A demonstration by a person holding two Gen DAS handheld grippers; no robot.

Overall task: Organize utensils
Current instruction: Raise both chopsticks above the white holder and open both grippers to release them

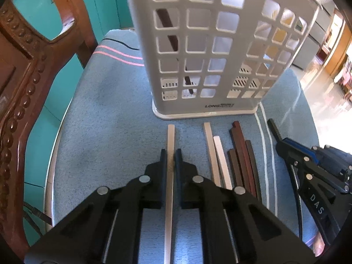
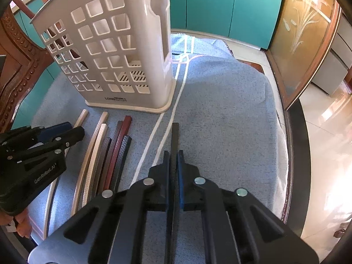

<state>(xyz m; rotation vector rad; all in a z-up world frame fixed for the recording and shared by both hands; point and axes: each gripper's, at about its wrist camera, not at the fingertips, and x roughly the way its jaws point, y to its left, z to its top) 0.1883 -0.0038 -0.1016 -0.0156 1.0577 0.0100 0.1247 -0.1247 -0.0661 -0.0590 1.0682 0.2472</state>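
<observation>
Chair [image 1: 19,110]: carved wood, at my far left beside the table [image 1: 99,110] under its blue cloth.
Left hand-held gripper [image 1: 171,157]: I have it pinching 1 pale chopstick [image 1: 171,136] that lies flat on the cloth.
Holder [image 1: 209,44]: white, perforated, upright behind the row; 1 dark stick [image 1: 169,35] already stands inside.
Loose row [image 1: 231,160]: 2 pale and about 4 dark sticks lie side by side, unsorted.
Right hand-held gripper [image 2: 173,156]: pressed onto 1 black chopstick [image 2: 175,136].
Progress: early, I judge; most sticks remain outside.
</observation>
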